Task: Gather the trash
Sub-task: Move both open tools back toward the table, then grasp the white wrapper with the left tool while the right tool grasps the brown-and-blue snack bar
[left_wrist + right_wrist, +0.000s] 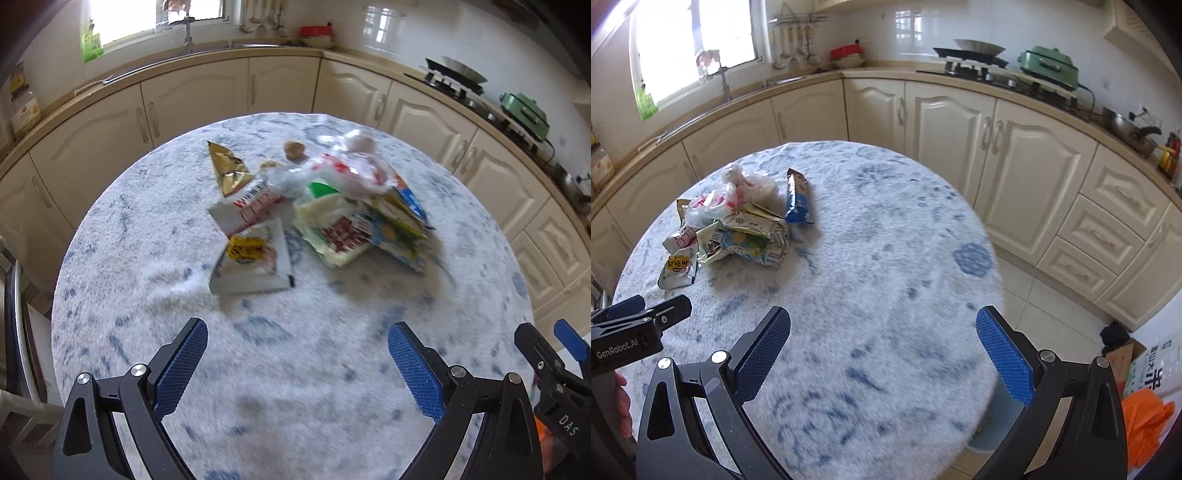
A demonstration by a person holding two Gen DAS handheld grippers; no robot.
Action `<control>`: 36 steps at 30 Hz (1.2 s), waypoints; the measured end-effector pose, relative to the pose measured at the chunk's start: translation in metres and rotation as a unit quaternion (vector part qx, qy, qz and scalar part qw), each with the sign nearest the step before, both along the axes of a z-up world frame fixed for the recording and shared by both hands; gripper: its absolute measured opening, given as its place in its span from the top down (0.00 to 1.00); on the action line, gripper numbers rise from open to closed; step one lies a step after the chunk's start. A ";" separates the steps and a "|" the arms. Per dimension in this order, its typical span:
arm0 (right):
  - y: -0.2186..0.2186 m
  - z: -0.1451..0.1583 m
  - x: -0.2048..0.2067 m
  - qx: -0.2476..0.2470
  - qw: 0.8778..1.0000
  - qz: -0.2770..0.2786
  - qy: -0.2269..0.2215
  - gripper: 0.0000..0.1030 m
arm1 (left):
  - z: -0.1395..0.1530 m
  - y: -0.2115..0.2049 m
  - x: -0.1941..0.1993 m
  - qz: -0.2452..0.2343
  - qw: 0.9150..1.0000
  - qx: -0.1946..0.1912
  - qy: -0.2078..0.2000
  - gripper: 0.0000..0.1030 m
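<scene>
A pile of trash lies on the round table point(147, 295) with its blue-and-white cloth: a white wrapper with a yellow label point(255, 258), a gold foil wrapper point(229, 170), a clear plastic bag point(340, 170) and crushed colourful cartons point(369, 229). My left gripper point(297, 363) is open and empty, above the cloth short of the pile. My right gripper point(882, 354) is open and empty over the table's near right part. In the right wrist view the pile point(738, 229) lies far left, with a blue snack packet point(798, 199) beside it.
Cream kitchen cabinets point(953, 133) curve behind the table. A sink and a stove with a pan point(979, 48) are on the counter. On the floor at right lie an orange bag point(1145, 417) and a cardboard box point(1123, 354).
</scene>
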State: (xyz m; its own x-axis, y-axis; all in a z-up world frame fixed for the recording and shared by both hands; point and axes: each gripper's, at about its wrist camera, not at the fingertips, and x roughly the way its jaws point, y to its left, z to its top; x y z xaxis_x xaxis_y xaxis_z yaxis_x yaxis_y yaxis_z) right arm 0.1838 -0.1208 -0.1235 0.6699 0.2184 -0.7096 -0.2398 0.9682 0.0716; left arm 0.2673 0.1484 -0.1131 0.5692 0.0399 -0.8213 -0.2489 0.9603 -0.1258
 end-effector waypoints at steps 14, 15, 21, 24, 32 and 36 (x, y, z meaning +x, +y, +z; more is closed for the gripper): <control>0.063 -0.004 0.053 -0.035 0.998 0.049 -0.005 0.01 | -0.035 0.044 0.060 0.033 0.999 0.026 -0.015 0.72; 0.065 -0.003 0.054 -0.038 0.998 0.048 -0.005 0.01 | -0.036 0.047 0.061 0.032 0.999 0.018 -0.020 0.82; 0.073 0.002 0.078 -0.033 0.998 0.061 0.006 0.01 | -0.044 0.059 0.064 0.021 0.999 -0.033 -0.030 0.89; 0.086 0.002 0.090 -0.050 0.996 0.073 0.008 0.01 | -0.046 0.061 0.066 0.020 0.999 -0.034 -0.031 0.89; 0.107 -0.005 0.132 -0.029 0.996 0.083 0.034 0.09 | -0.045 0.064 0.059 0.015 0.999 -0.035 -0.032 0.89; 0.109 -0.007 0.147 -0.027 0.995 0.075 0.051 0.35 | -0.044 0.062 0.061 0.014 0.999 -0.034 -0.031 0.89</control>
